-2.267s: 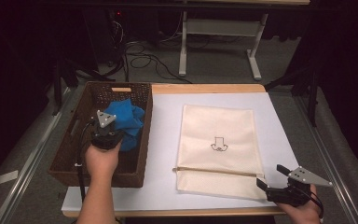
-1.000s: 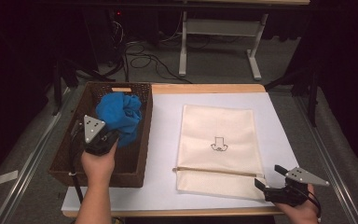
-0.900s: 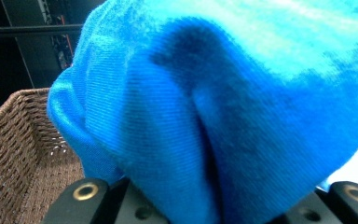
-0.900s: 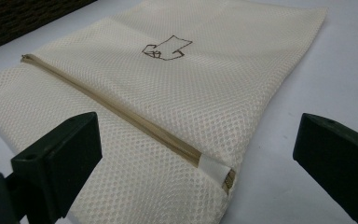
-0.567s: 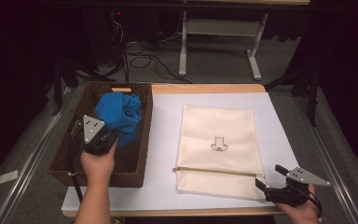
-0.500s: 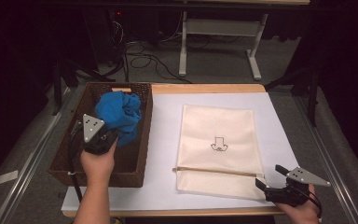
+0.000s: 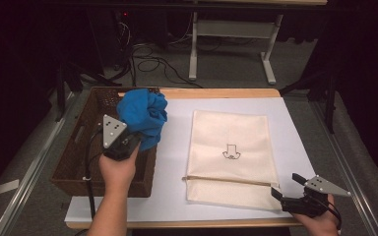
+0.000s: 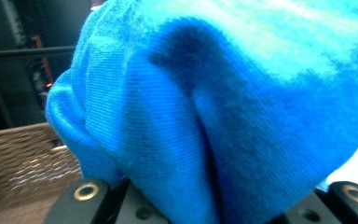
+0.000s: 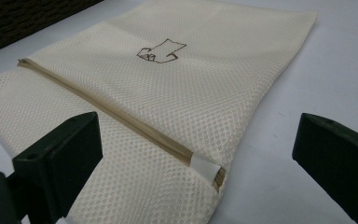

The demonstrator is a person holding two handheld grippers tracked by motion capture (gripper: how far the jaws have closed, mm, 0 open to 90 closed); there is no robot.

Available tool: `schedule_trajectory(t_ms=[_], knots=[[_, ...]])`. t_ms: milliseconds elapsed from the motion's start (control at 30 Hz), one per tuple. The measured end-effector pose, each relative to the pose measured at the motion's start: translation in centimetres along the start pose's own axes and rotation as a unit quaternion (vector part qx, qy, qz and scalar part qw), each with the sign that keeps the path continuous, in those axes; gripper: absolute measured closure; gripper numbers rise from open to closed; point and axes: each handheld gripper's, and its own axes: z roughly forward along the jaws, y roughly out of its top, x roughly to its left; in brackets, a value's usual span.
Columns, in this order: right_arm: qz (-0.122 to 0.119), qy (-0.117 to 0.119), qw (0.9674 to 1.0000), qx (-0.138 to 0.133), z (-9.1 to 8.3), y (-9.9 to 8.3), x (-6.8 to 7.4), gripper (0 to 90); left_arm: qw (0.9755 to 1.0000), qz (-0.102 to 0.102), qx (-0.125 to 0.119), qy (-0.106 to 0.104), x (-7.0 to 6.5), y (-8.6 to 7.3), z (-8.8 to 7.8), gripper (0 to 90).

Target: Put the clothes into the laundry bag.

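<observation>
from the left tool's own camera i can't see the jaw tips at all: the blue cloth (image 8: 223, 107) bulges over them and runs off the top and right edges, with a bit of the wicker basket (image 8: 18, 154) behind at lower left. in the high view my left tool (image 7: 123, 142) is clamped on that cloth (image 7: 142, 115), which hangs bunched above the basket's (image 7: 74, 162) right wall, next to the white mat (image 7: 174, 147) on the tabletop. how much cloth is pinched i can't tell. my right tool (image 7: 295, 196) sits at the near right corner of the cream mesh bag (image 7: 229, 157), jaws spread wide with nothing between them; in its own camera the bag's (image 9: 177, 98) zipper end (image 9: 205, 170) lies between and ahead of them, untouched.
</observation>
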Motion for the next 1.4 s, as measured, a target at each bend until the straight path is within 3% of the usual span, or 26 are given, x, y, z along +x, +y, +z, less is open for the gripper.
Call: schedule_trajectory(t_ms=[200,233,433,933,1133,1400], knots=[[-0.003,-0.001,1.0,-0.002,0.0,0.0,-0.1,2.8,0.9997,-0.004,-0.004,-0.024,-2.2,0.4,0.6,78.7],[-0.003,-0.001,1.0,-0.002,-0.1,0.0,-0.1,2.8,0.9992,0.005,-0.014,-0.037,-3.3,0.5,0.8,78.7],[-0.004,-0.001,1.0,-0.003,-0.1,0.0,-0.1,3.0,0.9978,0.01,-0.013,-0.064,-5.6,0.4,1.6,78.7],[-0.011,0.004,0.9999,-0.005,-0.1,0.0,0.0,6.7,0.9917,0.01,-0.013,-0.128,-10.7,-2.5,2.3,78.6],[-0.011,0.005,0.9999,-0.006,-0.1,0.0,0.0,8.3,0.9905,0.009,-0.015,-0.136,-12.2,-4.5,1.5,78.6],[-0.015,0.012,0.9997,-0.011,0.0,0.0,0.3,9.3,0.9885,0.012,0.012,-0.15,-12.2,-7.1,-1.9,78.2]])
